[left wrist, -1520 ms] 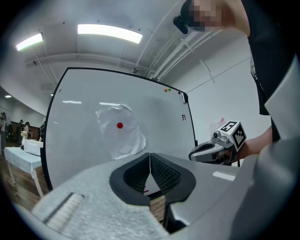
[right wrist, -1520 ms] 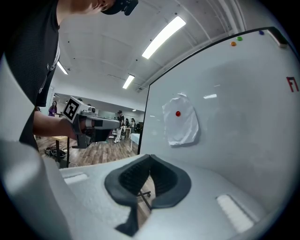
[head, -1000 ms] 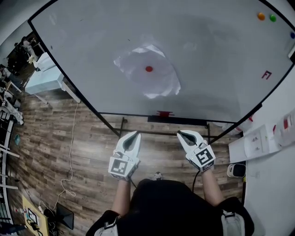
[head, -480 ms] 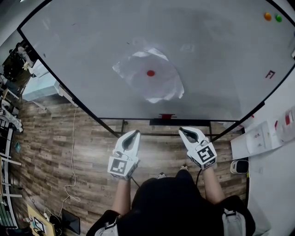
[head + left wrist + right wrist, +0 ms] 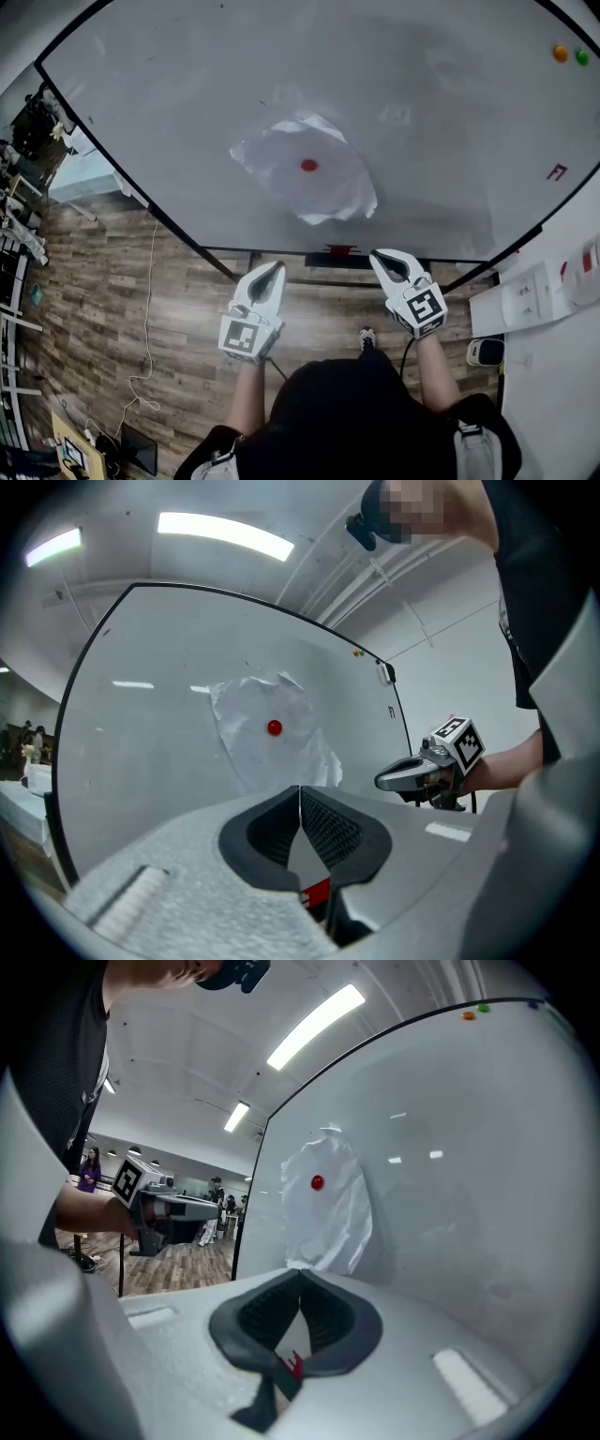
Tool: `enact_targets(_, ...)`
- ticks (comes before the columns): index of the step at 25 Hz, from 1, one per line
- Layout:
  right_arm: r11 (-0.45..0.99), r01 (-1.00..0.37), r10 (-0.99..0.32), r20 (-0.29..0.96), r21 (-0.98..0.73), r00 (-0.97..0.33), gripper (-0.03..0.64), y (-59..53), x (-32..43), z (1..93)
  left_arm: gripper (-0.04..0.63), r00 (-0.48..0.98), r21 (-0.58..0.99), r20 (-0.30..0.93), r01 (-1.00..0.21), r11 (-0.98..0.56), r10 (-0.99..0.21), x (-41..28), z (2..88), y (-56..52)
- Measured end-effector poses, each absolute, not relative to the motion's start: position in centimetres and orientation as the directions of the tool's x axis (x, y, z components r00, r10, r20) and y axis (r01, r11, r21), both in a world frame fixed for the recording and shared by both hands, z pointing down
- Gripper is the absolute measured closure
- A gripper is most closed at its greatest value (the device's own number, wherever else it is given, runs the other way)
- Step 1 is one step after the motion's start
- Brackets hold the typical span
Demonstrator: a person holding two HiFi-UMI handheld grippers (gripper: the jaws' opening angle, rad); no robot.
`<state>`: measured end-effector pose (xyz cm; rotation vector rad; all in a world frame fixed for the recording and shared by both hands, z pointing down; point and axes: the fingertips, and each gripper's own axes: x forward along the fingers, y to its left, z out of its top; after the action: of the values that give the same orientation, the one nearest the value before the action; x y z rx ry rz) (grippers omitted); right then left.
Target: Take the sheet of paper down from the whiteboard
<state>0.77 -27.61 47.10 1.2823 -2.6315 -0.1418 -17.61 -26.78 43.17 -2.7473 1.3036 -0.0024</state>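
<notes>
At the left, a wooden floor runs under the whiteboard, which stands upright on a frame and fills most of the head view. The left gripper is held level below the board's lower edge, pointing at the board. Its jaws are closed tip to tip with nothing between them, as its own view confirms. The sheet of paper hangs near the middle of the whiteboard, crumpled and tilted, its lower edge curling off the surface. A single red magnet presses on the sheet near its centre. This is judged to be the only thing holding the sheet up, which would explain the loose corners. The right gripper is held beside the left one, also aimed at the board, jaws together and empty. Both grippers are well apart from the sheet, so the removal is judged not yet begun. At the upper right corner, an orange magnet and a green magnet sit unused. A small red mark on the board's right side resembles a letter F but cannot be read with certainty. Each marker cube carries only black-and-white squares, and no brand name is legible.
</notes>
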Motion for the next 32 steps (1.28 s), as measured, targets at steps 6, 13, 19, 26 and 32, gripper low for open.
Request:
enact_targets(6,0.630,-0.754,-0.776,0.124,0.188,-0.618,0.612,-30.3,2.4,45.7,0.580,0.617,-0.100,-0.068,-0.786,-0.610,-0.784,-15.9,41.5,-29.0)
enact_targets(13,0.677,-0.728,-0.735,0.066,0.107,-0.675,0.603,-33.4,4.0,44.2,0.580,0.585,-0.111,-0.095,-0.811,-0.575,-0.806,-14.0,40.1,-31.2)
enact_targets(19,0.695,-0.711,-0.718,0.046,0.102,-0.695,0.541,-35.4,3.6,43.3,0.580,0.549,-0.135,-0.110,-0.834,-0.535,-0.828,-13.2,38.6,-33.1)
enact_targets(26,0.726,-0.686,-0.687,0.020,0.048,-0.726,0.526,-37.1,3.5,42.9,0.580,0.523,-0.188,-0.126,-0.847,-0.498,-0.843,-12.1,37.3,-34.9)
enact_targets(32,0.753,-0.656,-0.657,0.010,0.049,-0.754,0.528,-37.8,3.0,42.7,0.580,0.513,-0.202,-0.131,-0.851,-0.484,-0.848,-11.4,36.6,-36.1)
